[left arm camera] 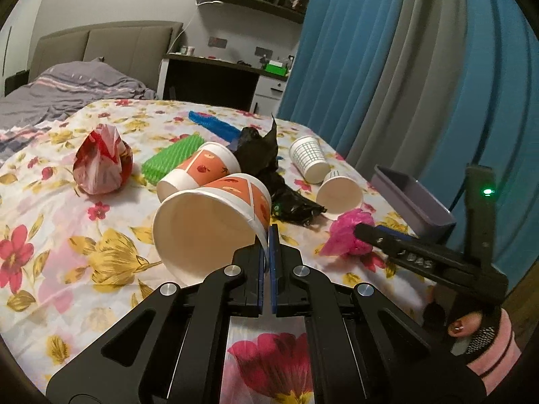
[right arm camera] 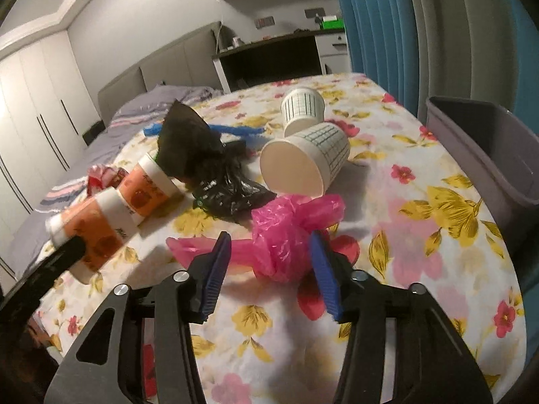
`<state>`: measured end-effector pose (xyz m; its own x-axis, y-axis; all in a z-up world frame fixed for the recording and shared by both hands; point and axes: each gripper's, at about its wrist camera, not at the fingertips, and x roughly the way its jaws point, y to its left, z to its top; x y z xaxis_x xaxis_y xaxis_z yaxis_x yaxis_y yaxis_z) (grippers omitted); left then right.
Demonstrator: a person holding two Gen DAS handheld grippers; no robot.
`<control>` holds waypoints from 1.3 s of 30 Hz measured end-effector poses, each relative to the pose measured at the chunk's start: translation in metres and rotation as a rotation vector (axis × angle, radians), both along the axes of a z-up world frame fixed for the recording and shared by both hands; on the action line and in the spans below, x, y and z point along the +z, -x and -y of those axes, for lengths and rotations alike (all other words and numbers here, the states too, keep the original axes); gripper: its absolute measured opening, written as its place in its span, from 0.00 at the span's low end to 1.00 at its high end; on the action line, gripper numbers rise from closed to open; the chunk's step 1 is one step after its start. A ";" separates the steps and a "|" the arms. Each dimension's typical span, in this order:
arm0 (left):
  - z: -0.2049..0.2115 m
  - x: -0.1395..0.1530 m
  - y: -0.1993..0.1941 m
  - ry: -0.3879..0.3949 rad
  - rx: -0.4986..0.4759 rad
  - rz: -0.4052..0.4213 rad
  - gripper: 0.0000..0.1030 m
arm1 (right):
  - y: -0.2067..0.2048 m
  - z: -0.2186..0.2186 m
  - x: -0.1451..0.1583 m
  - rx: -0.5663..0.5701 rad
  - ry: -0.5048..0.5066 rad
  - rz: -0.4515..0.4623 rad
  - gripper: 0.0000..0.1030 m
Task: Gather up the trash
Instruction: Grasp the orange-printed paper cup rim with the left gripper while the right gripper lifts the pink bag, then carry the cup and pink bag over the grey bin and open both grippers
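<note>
Left wrist view: left claw (left arm camera: 268, 245) clenched on rim of orange paper cup (left arm camera: 215, 222), cup lifted just ahead of it; right claw (right arm camera: 269, 262) released, pads either side of pink bag wad (right arm camera: 286, 235), not pressing; grey bin (right arm camera: 488, 148) right of right claw; its inside unseen; beyond claws, other cups, black bag (right arm camera: 215, 171), foam nets, red bag left on floral surface (right arm camera: 421, 269); task looks early.
</note>
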<state>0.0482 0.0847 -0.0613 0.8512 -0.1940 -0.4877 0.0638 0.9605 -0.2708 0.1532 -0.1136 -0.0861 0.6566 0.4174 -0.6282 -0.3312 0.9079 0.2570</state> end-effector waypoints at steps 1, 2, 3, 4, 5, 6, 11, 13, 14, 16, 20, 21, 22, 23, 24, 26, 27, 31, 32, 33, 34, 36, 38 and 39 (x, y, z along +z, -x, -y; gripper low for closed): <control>0.000 0.000 0.000 0.002 -0.001 0.002 0.02 | -0.001 -0.002 -0.002 0.004 0.008 -0.007 0.38; -0.001 0.001 0.000 0.002 -0.002 0.004 0.02 | -0.001 -0.004 -0.004 0.009 0.017 -0.014 0.32; 0.000 0.001 0.001 0.001 -0.003 0.005 0.02 | -0.001 -0.005 -0.007 0.013 0.030 -0.023 0.29; 0.000 0.002 0.001 0.000 -0.005 0.007 0.02 | 0.001 -0.005 -0.007 0.013 0.032 -0.020 0.26; 0.001 0.002 0.002 -0.001 -0.008 0.009 0.02 | 0.003 -0.005 -0.007 0.012 0.031 -0.013 0.24; 0.001 0.003 0.002 -0.001 -0.010 0.010 0.02 | 0.005 -0.004 -0.006 0.012 0.032 -0.006 0.22; 0.007 0.009 0.008 -0.002 -0.031 0.033 0.02 | 0.024 0.008 0.006 0.010 0.013 0.047 0.19; 0.011 0.013 0.010 -0.003 -0.044 0.046 0.02 | 0.031 0.015 0.013 0.002 0.002 0.071 0.19; 0.013 0.014 0.009 -0.003 -0.049 0.049 0.02 | 0.035 0.019 0.017 -0.003 -0.004 0.085 0.19; 0.018 0.016 0.010 -0.005 -0.064 0.058 0.02 | 0.042 0.027 0.023 -0.012 -0.013 0.114 0.19; 0.036 0.024 0.008 -0.017 -0.108 0.076 0.02 | 0.052 0.042 0.037 -0.040 -0.028 0.165 0.19; 0.042 0.027 0.006 -0.019 -0.124 0.080 0.02 | 0.053 0.046 0.040 -0.049 -0.032 0.174 0.19; 0.047 0.029 0.004 -0.022 -0.139 0.084 0.02 | 0.053 0.053 0.044 -0.063 -0.037 0.186 0.19; 0.055 0.033 0.002 -0.024 -0.161 0.093 0.02 | 0.053 0.060 0.047 -0.078 -0.041 0.198 0.19; 0.063 0.038 -0.001 -0.027 -0.183 0.105 0.02 | 0.054 0.068 0.051 -0.099 -0.042 0.215 0.19; 0.082 0.049 -0.009 -0.035 -0.229 0.137 0.02 | 0.053 0.084 0.057 -0.141 -0.037 0.237 0.19; 0.089 0.053 -0.011 -0.036 -0.247 0.147 0.02 | 0.051 0.091 0.059 -0.162 -0.033 0.244 0.19; 0.132 0.069 -0.036 -0.025 -0.358 0.161 0.02 | 0.043 0.130 0.065 -0.279 -0.011 0.277 0.19; 0.144 0.073 -0.043 -0.016 -0.387 0.166 0.02 | 0.041 0.138 0.066 -0.304 0.000 0.289 0.19; 0.155 0.076 -0.050 -0.013 -0.409 0.173 0.02 | 0.038 0.144 0.066 -0.323 0.007 0.297 0.19; 0.163 0.078 -0.056 -0.010 -0.429 0.179 0.02 | 0.035 0.151 0.066 -0.344 0.015 0.304 0.19; 0.187 0.083 -0.071 -0.007 -0.473 0.199 0.02 | 0.027 0.163 0.065 -0.370 0.023 0.308 0.19; 0.203 0.084 -0.084 -0.001 -0.501 0.208 0.02 | 0.017 0.174 0.061 -0.394 0.032 0.306 0.19; 0.212 0.084 -0.091 0.003 -0.513 0.210 0.02 | 0.013 0.177 0.059 -0.403 0.036 0.301 0.19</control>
